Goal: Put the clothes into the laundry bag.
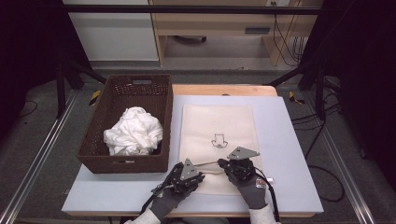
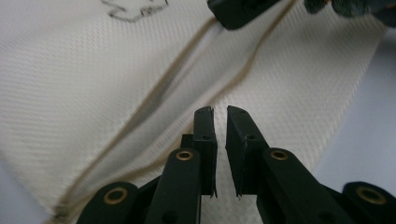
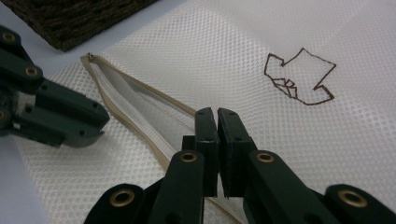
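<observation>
A cream mesh bag lies flat on the table, with a hand-drawn arrow on it. A slit with tan trim gapes near its front end. My right gripper is shut, its jaws pinching the upper lip of that slit. Just left of it, my left gripper hovers over the bag's front corner. Its jaws stand a narrow gap apart with nothing between them. From the left gripper's view, the mesh bag runs up to the right gripper's tip.
A dark wicker basket stands left of the bag and holds a crumpled white cloth. Bare grey table lies right of the bag. The basket's corner shows in the right gripper view.
</observation>
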Motion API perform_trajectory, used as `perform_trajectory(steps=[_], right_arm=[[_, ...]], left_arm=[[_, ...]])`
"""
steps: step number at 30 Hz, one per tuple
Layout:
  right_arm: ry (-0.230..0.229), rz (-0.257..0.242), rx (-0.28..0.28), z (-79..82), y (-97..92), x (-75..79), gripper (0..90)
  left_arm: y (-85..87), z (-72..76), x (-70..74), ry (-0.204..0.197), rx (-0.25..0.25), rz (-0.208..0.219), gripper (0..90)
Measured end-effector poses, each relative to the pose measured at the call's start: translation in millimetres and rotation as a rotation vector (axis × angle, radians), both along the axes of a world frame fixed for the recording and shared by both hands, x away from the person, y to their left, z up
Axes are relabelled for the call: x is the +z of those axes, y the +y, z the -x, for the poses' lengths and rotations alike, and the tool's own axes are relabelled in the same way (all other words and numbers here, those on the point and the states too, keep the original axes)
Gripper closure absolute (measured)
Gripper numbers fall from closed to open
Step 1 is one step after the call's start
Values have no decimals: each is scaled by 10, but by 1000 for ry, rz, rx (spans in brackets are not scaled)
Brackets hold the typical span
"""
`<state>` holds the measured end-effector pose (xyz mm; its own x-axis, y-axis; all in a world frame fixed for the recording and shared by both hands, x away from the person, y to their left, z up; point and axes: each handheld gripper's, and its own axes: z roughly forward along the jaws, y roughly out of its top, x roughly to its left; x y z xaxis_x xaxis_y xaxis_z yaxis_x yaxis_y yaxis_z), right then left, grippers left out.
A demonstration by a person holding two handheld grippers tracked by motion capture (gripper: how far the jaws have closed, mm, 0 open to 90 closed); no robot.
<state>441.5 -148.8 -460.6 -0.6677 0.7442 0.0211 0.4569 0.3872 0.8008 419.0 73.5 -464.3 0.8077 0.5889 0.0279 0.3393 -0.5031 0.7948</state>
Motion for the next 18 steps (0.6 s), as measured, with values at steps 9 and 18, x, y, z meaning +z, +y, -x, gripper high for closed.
perform_trajectory(steps=[9,18], right_arm=[[-18,-29,-8,-2,-34,70,880],[-27,-35,-11,-16,-25,76,848]], left_arm=[[-241,-278,61,-58,38,-74,502],[-288,-408,-39,-48,67,-96,822]])
